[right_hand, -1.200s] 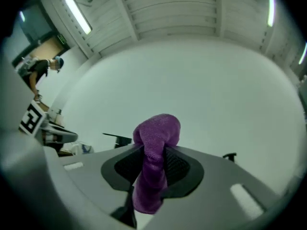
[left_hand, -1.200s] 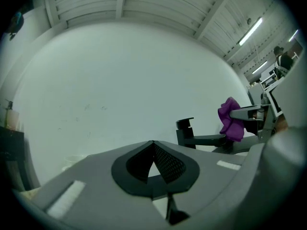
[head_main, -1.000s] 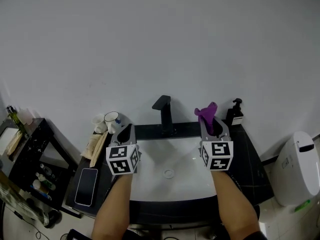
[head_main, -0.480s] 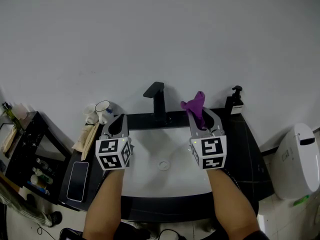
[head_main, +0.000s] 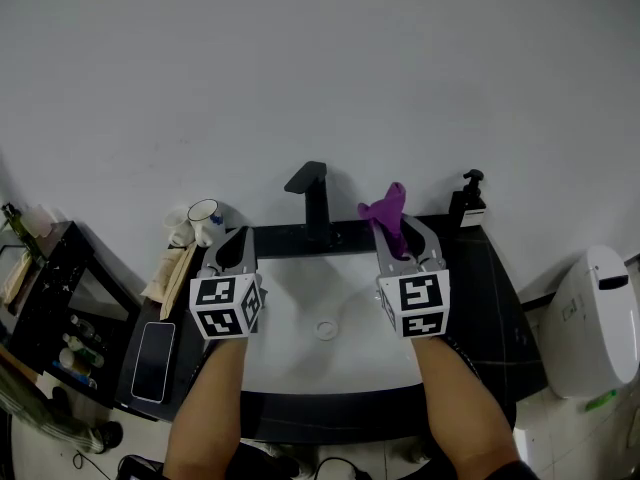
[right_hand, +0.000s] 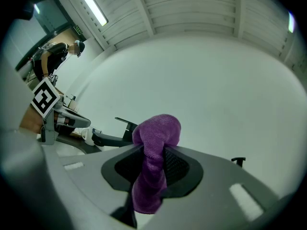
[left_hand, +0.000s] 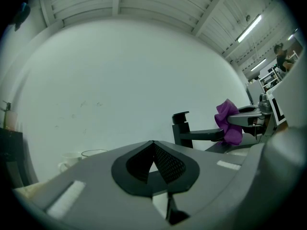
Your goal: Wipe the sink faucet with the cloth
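Head view first: my right gripper (head_main: 405,232) is clamped on the purple cloth (head_main: 385,211). The cloth pokes up out of the jaws just right of the black faucet (head_main: 316,201), close to it but with a gap, so I'd say the wipe hasn't landed yet. My left gripper (head_main: 241,236) hangs over the left side of the sink (head_main: 290,303), and there's a mug (head_main: 205,214) behind it that I could clip if I swing that hand around carelessly. Same deal on the other side: the soap bottle (head_main: 467,208) sits right behind the cloth hand, so a wide sweep could tip it. In the left gripper view the jaws are pinched tip to tip with nothing in them, so that hand isn't set up to steady anything. From here the cloth looks level with the spout end. In the right gripper view only a small knob of cloth sticks out past the pads. My worry is bare jaw tips scraping the faucet instead of fabric, or the square spout edge snagging the cloth and pulling it out.
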A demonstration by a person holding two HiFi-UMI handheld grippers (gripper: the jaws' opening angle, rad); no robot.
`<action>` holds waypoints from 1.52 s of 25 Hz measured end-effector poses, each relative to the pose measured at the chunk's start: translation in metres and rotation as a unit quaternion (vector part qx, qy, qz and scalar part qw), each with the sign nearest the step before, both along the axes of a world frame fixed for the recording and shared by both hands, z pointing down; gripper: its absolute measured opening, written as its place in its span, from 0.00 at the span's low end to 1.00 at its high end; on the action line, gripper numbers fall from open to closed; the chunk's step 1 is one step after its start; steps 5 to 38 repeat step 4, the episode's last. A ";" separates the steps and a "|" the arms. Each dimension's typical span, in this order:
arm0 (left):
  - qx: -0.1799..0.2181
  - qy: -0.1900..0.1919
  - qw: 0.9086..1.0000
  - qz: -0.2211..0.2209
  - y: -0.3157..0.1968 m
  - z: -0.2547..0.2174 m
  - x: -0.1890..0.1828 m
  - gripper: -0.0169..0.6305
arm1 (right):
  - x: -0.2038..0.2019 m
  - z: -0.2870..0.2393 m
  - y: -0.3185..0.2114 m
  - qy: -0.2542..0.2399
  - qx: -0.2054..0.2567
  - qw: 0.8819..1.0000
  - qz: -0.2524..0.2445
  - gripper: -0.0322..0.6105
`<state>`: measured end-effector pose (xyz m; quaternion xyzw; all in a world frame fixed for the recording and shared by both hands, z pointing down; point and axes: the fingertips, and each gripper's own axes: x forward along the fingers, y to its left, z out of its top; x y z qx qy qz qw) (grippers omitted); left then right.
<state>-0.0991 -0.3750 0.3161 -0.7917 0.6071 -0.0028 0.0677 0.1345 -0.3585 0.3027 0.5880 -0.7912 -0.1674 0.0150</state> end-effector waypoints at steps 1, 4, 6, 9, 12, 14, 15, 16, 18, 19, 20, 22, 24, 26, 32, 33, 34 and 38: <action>0.000 0.000 1.000 0.000 0.000 0.000 0.000 0.05 | -0.001 0.000 0.000 0.001 0.001 1.000 0.000 0.21; -0.001 0.001 1.000 0.000 0.000 0.000 -0.001 0.05 | -0.002 -0.001 0.000 0.006 0.003 1.000 0.001 0.21; -0.001 0.001 1.000 0.000 0.000 0.000 -0.001 0.05 | -0.002 -0.001 0.000 0.006 0.003 1.000 0.001 0.21; -0.001 0.001 1.000 0.000 0.000 0.000 -0.001 0.05 | -0.002 -0.001 0.000 0.006 0.003 1.000 0.001 0.21; -0.001 0.001 1.000 0.000 0.000 0.000 -0.001 0.05 | -0.002 -0.001 0.000 0.006 0.003 1.000 0.001 0.21; -0.001 0.001 1.000 0.000 0.000 0.000 -0.001 0.05 | -0.002 -0.001 0.000 0.006 0.003 1.000 0.001 0.21; -0.001 0.001 1.000 0.000 0.000 0.000 -0.001 0.05 | -0.002 -0.001 0.000 0.006 0.003 1.000 0.001 0.21; -0.001 0.001 1.000 0.000 0.000 0.000 -0.001 0.05 | -0.002 -0.001 0.000 0.006 0.003 1.000 0.001 0.21; -0.001 0.001 1.000 0.000 0.000 0.000 -0.001 0.05 | -0.002 -0.001 0.000 0.006 0.003 1.000 0.001 0.21; -0.001 0.001 1.000 0.000 0.000 0.000 -0.001 0.05 | -0.002 -0.001 0.000 0.006 0.003 1.000 0.001 0.21; -0.001 0.001 1.000 0.000 0.000 0.000 -0.001 0.05 | -0.002 -0.001 0.000 0.006 0.003 1.000 0.001 0.21; -0.001 0.001 1.000 0.000 0.000 0.000 -0.001 0.05 | -0.002 -0.001 0.000 0.006 0.003 1.000 0.001 0.21; -0.001 0.001 1.000 0.000 0.000 0.000 -0.001 0.05 | -0.002 -0.001 0.000 0.006 0.003 1.000 0.001 0.21; -0.001 0.001 1.000 0.000 0.000 0.000 -0.001 0.05 | -0.002 -0.001 0.000 0.006 0.003 1.000 0.001 0.21; -0.001 0.001 1.000 0.000 0.000 0.000 -0.001 0.05 | -0.002 -0.001 0.000 0.006 0.003 1.000 0.001 0.21; -0.001 0.001 1.000 0.000 0.000 0.000 -0.001 0.05 | -0.002 -0.001 0.000 0.006 0.003 1.000 0.001 0.21; -0.001 0.001 1.000 0.000 0.000 0.000 -0.001 0.05 | -0.002 -0.001 0.000 0.006 0.003 1.000 0.001 0.21; -0.001 0.001 1.000 0.000 0.000 0.000 -0.001 0.05 | -0.002 -0.001 0.000 0.006 0.003 1.000 0.001 0.21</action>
